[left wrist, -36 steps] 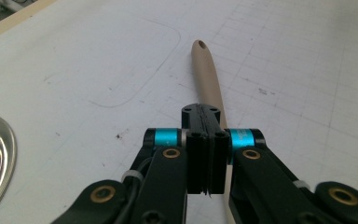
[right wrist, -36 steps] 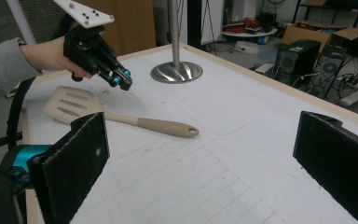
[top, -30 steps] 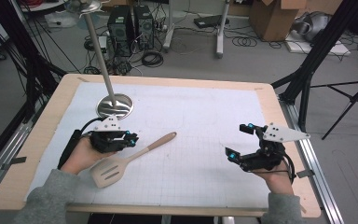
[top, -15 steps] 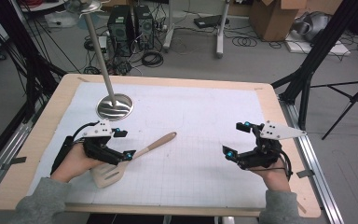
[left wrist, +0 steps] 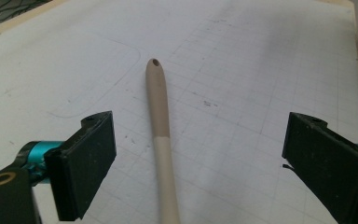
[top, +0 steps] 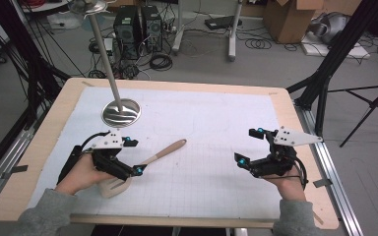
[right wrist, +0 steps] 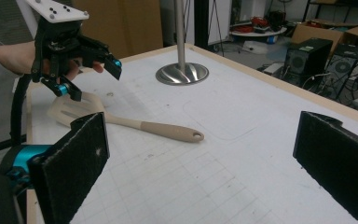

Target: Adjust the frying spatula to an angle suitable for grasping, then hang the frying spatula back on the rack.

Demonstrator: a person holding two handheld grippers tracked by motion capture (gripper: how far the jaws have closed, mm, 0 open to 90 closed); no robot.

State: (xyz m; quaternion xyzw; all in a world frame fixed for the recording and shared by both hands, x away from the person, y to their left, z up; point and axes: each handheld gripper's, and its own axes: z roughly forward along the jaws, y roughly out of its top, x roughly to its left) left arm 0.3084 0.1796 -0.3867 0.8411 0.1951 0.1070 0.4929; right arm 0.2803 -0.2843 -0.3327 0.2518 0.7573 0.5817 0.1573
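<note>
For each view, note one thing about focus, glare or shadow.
High view: even light, glare on the stand's metal base. Left gripper view: spatula handle sharp, soft shadow beside it. Right gripper view: its near pads look blurred; background clutter stays fairly clear.

Steel stand base [top: 121,112] on table [top: 295,162]

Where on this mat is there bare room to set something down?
Bare: the mat's middle between the spatula and the right tool, and the far right stretch beyond the stand base. Crowded: the near left, where the open left tool straddles the spatula.
</note>
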